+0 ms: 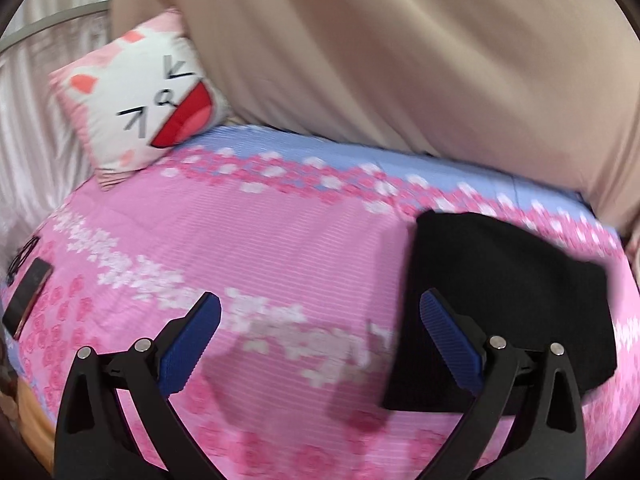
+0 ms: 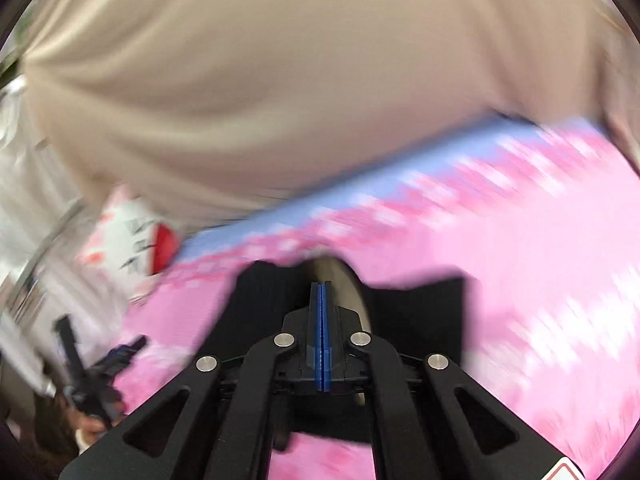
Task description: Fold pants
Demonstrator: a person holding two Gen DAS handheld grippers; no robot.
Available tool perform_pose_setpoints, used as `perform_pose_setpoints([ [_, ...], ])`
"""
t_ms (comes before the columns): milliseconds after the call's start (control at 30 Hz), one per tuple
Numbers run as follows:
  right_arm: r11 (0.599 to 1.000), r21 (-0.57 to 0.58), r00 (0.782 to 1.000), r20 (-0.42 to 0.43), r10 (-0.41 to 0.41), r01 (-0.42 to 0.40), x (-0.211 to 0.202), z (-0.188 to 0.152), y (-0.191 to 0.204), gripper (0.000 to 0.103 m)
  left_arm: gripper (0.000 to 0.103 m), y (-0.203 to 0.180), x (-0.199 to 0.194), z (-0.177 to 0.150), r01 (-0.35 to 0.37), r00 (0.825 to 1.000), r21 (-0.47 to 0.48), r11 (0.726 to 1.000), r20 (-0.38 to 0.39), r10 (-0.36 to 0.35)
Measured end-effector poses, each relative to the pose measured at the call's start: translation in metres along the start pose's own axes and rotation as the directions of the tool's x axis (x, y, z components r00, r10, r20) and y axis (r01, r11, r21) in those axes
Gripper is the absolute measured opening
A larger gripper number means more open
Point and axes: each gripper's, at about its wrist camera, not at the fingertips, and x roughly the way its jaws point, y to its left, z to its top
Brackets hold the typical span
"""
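Pink floral bedding with a blue band covers the bed (image 1: 280,232), backed by a beige curtain (image 1: 400,60), with a cartoon-face cushion (image 1: 140,100) at ten o'clock in the left wrist view. From that camera the left gripper (image 1: 320,312) has its blue-padded fingers (image 1: 192,336) spread wide with only bedspread between them, nothing pinched. The black pants (image 1: 500,280), already gathered into a compact, roughly rectangular bundle, lie at about three o'clock from the gap, partly behind the right-hand finger; their long axis seems to run from five o'clock up toward one o'clock. A dark flat device (image 1: 28,300) sits at the bed's edge at nine o'clock. In the right wrist view, heavily smeared by motion, the right gripper (image 2: 321,292) has its fingers pressed together pad to pad, and I see no cloth caught between them. The pants (image 2: 420,312) spread directly beneath and beyond the tips, from ten o'clock across to three o'clock, with a pale patch (image 2: 344,284) showing just past the tips that I cannot identify. The left gripper (image 2: 96,376) shows small at eight o'clock. Judging by this, the right hand is much the nearer to the pants.
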Motion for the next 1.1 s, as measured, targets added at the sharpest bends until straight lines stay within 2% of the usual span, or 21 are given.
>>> perform_pose_setpoints([
  [33, 0.998, 0.036, 0.999, -0.006, -0.051, 0.051, -0.002, -0.010, -0.023, 0.000, 0.098, -0.010, 0.002, -0.001, 0.014, 1.000, 0.016, 1.000, -0.009, -0.014],
  [67, 0.995, 0.040, 0.996, -0.013, -0.090, 0.091, -0.002, -0.016, -0.034, 0.008, 0.098, -0.023, 0.004, -0.002, 0.031, 0.999, 0.036, 0.999, -0.021, -0.031],
  [133, 0.991, 0.051, 0.990, -0.068, -0.124, 0.127, 0.003, -0.027, -0.047, 0.016, 0.098, -0.040, 0.005, -0.005, 0.051, 0.998, 0.064, 0.997, -0.033, -0.049],
  [167, 0.992, 0.073, 0.991, -0.096, -0.094, 0.101, 0.007, -0.030, -0.049, 0.035, 0.098, -0.049, 0.005, -0.006, 0.061, 0.998, 0.078, 0.995, -0.038, -0.058],
  [200, 0.995, 0.090, 0.993, -0.119, -0.021, 0.032, 0.013, -0.033, -0.046, 0.050, 0.098, -0.054, 0.004, -0.007, 0.066, 0.997, 0.086, 0.994, -0.038, -0.063],
  [233, 0.996, 0.085, 0.992, -0.122, 0.037, -0.026, 0.018, -0.035, -0.040, 0.073, 0.098, -0.060, 0.002, -0.009, 0.070, 0.997, 0.096, 0.993, -0.037, -0.067],
  [267, 0.997, 0.059, 0.990, -0.125, 0.066, -0.059, 0.024, -0.037, -0.031, 0.077, 0.098, -0.064, 0.001, -0.010, 0.072, 0.997, 0.102, 0.992, -0.036, -0.068],
  [400, 0.993, -0.050, 0.969, -0.230, 0.090, -0.104, 0.071, -0.048, 0.007, 0.077, 0.098, -0.073, -0.004, -0.015, 0.074, 0.997, 0.116, 0.991, -0.046, -0.069],
  [433, 0.993, -0.067, 0.963, -0.257, 0.081, -0.101, 0.086, -0.052, 0.014, 0.071, 0.098, -0.073, -0.003, -0.015, 0.072, 0.996, 0.115, 0.991, -0.051, -0.067],
  [467, 0.992, -0.089, 0.964, -0.257, 0.065, -0.091, 0.091, -0.054, 0.017, 0.024, 0.098, -0.072, -0.002, -0.016, 0.068, 0.996, 0.112, 0.991, -0.058, -0.062],
  [500, 0.987, -0.137, 0.964, -0.261, 0.050, -0.088, 0.101, -0.057, 0.025, 0.009, 0.098, -0.071, -0.001, -0.015, 0.065, 0.996, 0.107, 0.992, -0.063, -0.058],
  [567, 0.983, -0.146, 0.964, -0.255, 0.069, -0.109, 0.104, -0.054, 0.034, 0.008, 0.098, -0.069, 0.000, -0.013, 0.060, 0.996, 0.103, 0.993, -0.069, -0.053],
  [700, 0.977, -0.164, 0.987, -0.111, 0.115, -0.133, 0.050, -0.013, 0.041, 0.007, 0.098, -0.069, -0.007, -0.001, 0.070, 0.997, 0.095, 0.993, -0.037, -0.066],
  [767, 0.984, -0.145, 0.993, -0.067, 0.094, -0.103, 0.030, 0.002, 0.027, 0.010, 0.098, -0.078, -0.010, 0.001, 0.102, 0.995, 0.102, 0.990, -0.031, -0.100],
  [800, 0.990, -0.127, 0.996, -0.070, 0.054, -0.063, 0.029, 0.006, 0.014, 0.014, 0.098, -0.082, -0.009, 0.000, 0.117, 0.993, 0.109, 0.987, -0.031, -0.114],
  [867, 0.993, -0.110, 0.986, -0.160, -0.051, 0.034, 0.055, -0.001, -0.019, 0.042, 0.098, -0.102, -0.004, -0.004, 0.162, 0.986, 0.143, 0.976, -0.050, -0.156],
  [900, 0.992, -0.096, 0.974, -0.202, -0.100, 0.082, 0.065, -0.008, -0.033, 0.041, 0.098, -0.110, -0.002, -0.006, 0.179, 0.983, 0.159, 0.971, -0.064, -0.171],
  [933, 0.992, -0.056, 0.966, -0.229, -0.121, 0.111, 0.069, -0.015, -0.048, 0.041, 0.098, -0.123, -0.003, -0.010, 0.210, 0.977, 0.194, 0.958, -0.079, -0.198],
  [967, 0.998, -0.002, 0.979, -0.197, -0.058, 0.059, 0.058, -0.020, -0.058, 0.041, 0.098, -0.132, -0.006, -0.013, 0.235, 0.972, 0.225, 0.946, -0.082, -0.222],
  [1033, 1.000, 0.014, 0.994, -0.110, 0.018, -0.016, 0.027, -0.025, -0.071, 0.041, 0.098, -0.160, -0.019, -0.029, 0.295, 0.955, 0.364, 0.883, -0.075, -0.288],
  [1100, 1.000, -0.006, 0.999, -0.051, -0.008, 0.008, 0.000, -0.031, -0.079, 0.048, 0.098, -0.191, -0.032, -0.052, 0.277, 0.951, 0.523, 0.806, -0.028, -0.309],
])
